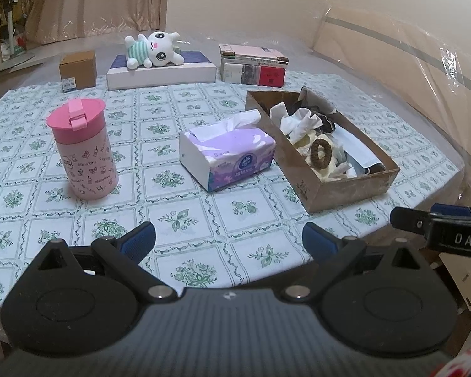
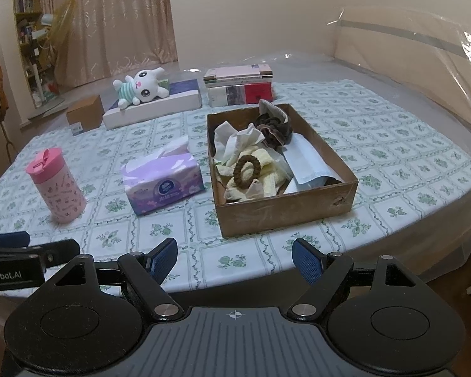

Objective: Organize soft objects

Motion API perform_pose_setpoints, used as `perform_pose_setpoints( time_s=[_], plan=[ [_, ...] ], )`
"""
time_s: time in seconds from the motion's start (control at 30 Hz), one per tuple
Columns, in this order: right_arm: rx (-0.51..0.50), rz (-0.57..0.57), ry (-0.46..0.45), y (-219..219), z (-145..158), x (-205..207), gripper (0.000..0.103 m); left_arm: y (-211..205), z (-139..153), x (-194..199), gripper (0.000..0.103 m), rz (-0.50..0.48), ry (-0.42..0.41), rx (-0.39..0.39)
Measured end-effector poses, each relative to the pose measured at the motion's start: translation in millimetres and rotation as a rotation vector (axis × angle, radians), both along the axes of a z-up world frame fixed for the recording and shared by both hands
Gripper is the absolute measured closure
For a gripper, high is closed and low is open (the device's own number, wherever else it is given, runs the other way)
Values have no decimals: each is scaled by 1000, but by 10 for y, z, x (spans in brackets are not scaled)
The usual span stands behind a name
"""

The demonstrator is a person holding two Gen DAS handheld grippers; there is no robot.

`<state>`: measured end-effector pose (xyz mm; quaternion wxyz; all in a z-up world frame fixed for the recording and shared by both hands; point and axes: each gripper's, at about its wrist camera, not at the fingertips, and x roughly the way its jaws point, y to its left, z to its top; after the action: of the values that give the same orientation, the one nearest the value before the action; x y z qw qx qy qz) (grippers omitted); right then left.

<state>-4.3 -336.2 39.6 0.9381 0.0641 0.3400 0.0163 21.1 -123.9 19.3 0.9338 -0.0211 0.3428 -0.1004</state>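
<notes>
Floral cloth covers the counter (image 1: 204, 220), and I hold both the left hand-held gripper (image 1: 229, 242) and the right hand-held gripper (image 2: 235, 259) over its near edge, jaws wide apart and empty. Soft things, a brown scrunchie (image 2: 246, 172) among them, fill the cardboard box (image 2: 285, 210) on the right, with the tissue pack (image 2: 163, 182) just left of it and the plush toy (image 2: 139, 89) at the far side.

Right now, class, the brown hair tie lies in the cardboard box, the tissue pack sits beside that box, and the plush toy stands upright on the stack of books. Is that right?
Not quite. The plush toy lies on its side on the white flat box, not on the books; the right wrist view shows it. The hair tie in the cardboard box and the tissue pack beside it are right.
</notes>
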Motion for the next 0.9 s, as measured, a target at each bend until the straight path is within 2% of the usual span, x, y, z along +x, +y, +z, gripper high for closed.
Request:
perform_pose_setpoints(
  time_s=[0.9],
  plan=[
    [5, -3, 3, -8, 3, 10, 23, -14, -4, 8, 4, -5, 1, 1]
  ],
)
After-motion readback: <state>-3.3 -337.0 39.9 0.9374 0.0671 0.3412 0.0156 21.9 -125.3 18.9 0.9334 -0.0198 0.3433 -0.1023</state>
